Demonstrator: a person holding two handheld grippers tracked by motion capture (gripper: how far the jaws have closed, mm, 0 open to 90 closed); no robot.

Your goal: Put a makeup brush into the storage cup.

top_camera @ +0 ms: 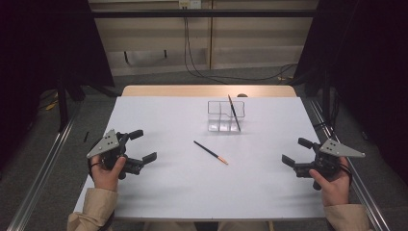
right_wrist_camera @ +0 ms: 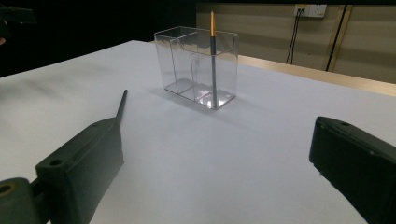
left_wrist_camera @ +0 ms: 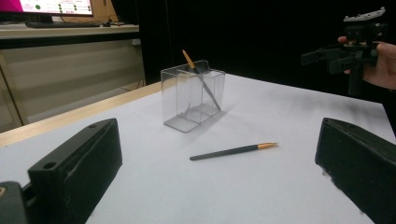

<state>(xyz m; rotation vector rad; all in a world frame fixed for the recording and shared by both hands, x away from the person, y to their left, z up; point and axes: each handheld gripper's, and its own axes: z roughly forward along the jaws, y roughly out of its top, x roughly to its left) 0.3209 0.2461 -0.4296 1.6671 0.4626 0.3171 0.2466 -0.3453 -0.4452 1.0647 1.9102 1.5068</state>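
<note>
High view shows both grippers held wide apart over the white table [top_camera: 168,192], well short of the clear plastic compartmented holder [top_camera: 225,116]; left gripper [top_camera: 143,146] and right gripper [top_camera: 294,151] stand released, empty; left gripper view reveals the orange end of the dark pencil lying loose [left_wrist_camera: 233,151] before the holder; another dark pencil [right_wrist_camera: 213,58] leans inside, unobstructed.

— From my station, the loose pen [right_wrist_camera: 122,105] on the table was mostly hidden behind my right gripper's near jaw in the right gripper view.

— And the holder?

— I couldn't tell which compartment of the clear organizer [top_camera: 219,115] held the standing pen [top_camera: 234,112].
</note>
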